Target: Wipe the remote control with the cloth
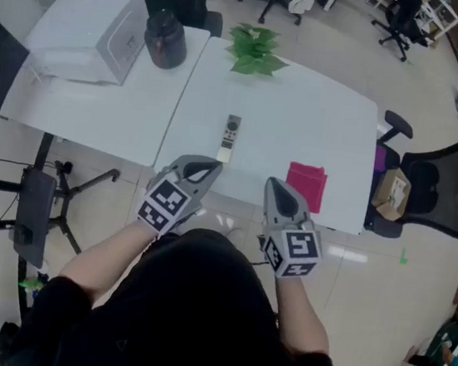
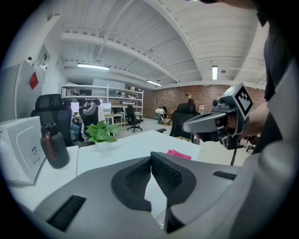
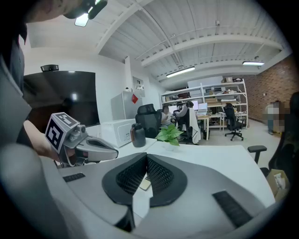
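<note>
A slim grey remote control lies lengthwise near the middle of the white table. A folded pink cloth rests to its right, close to the table's front edge; its pink edge peeks out in the left gripper view. My left gripper hovers at the front edge just below the remote, shut and empty. My right gripper hangs left of the cloth, shut with nothing in it. In the right gripper view the remote's end shows behind the closed jaws.
A potted green plant stands at the table's far edge. On the adjoining left table sit a dark bottle and a white box appliance. A black office chair with a cardboard box stands to the right.
</note>
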`<action>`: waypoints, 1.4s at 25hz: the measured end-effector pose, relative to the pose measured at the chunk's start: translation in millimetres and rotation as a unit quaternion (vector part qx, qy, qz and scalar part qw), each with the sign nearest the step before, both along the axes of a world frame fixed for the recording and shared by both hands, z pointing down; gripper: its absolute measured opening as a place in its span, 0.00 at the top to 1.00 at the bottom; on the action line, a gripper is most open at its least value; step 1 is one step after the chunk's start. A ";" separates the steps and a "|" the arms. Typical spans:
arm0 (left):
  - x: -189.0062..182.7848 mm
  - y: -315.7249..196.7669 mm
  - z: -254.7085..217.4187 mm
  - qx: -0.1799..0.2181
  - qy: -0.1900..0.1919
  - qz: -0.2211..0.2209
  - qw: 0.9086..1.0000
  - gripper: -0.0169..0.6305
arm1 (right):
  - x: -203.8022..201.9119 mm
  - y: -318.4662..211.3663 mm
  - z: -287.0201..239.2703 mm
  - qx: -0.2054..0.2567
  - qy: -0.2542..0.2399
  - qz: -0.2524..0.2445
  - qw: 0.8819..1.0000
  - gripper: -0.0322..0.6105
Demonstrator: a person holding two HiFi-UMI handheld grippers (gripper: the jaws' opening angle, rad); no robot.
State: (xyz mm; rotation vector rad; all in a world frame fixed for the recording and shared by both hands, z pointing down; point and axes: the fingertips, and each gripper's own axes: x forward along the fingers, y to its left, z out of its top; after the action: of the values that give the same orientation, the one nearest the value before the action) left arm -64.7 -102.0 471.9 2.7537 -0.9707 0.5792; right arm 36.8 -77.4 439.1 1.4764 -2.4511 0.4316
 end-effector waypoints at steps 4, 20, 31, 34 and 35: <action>12.6 -7.8 20.2 -0.024 -0.004 -0.031 0.999 0.97 | 13.9 -0.3 5.4 -0.003 0.001 -0.015 1.000 0.94; 41.6 -14.5 73.3 -0.065 -0.046 -0.175 0.981 0.94 | 56.0 9.7 29.2 -0.020 -0.002 -0.101 0.995 0.94; 34.6 -22.3 93.1 -0.069 -0.071 -0.224 0.970 0.82 | 63.3 17.3 36.5 -0.027 0.006 -0.122 0.992 0.94; 31.5 -26.8 102.0 -0.074 -0.074 -0.227 0.968 0.76 | 61.1 17.1 39.8 -0.030 0.010 -0.121 0.992 0.94; 31.1 -28.2 106.0 -0.078 -0.075 -0.227 0.968 0.74 | 60.3 16.8 40.7 -0.031 0.011 -0.122 0.992 0.94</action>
State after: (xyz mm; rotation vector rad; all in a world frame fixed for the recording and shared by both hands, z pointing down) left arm -33.7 -130.3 577.9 2.2640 -1.4618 0.7477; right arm 97.0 -60.6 479.8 1.1331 -2.5338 0.4345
